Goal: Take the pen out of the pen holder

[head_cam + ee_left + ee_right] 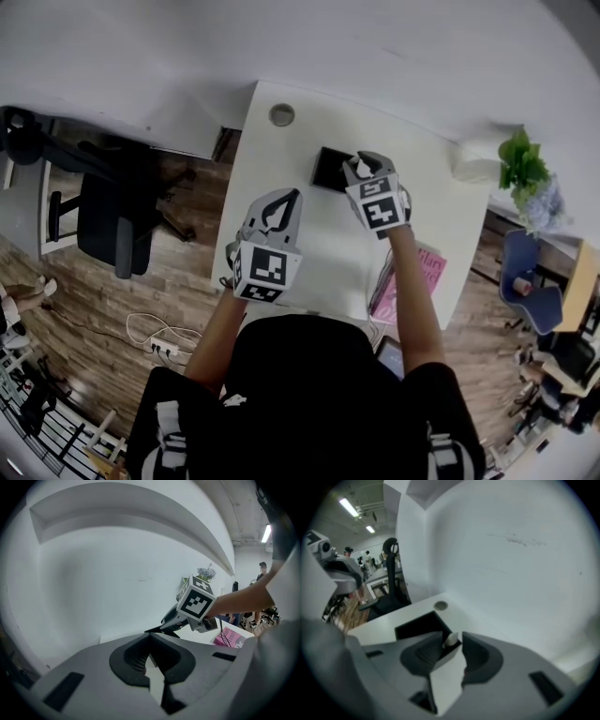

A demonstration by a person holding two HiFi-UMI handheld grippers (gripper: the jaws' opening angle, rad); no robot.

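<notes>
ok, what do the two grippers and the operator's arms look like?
Both the left gripper and right gripper are grey plastic shells with dark ribbed pads inside pointed jaws. Each carries a white cube with black square markers. Arms are bare below a black short-sleeved top.

- A white desk (pixel 323 239) was seen, with a round cable grommet (pixel 281 114) set near its far left corner.
- A pink book (pixel 433 270) was laid at its right edge.
- A potted plant (pixel 521 164) was placed near its far right corner.
- A black office chair (pixel 112 211) and a power strip (pixel 161 348) were left on the wooden floor (pixel 94 291).
</notes>
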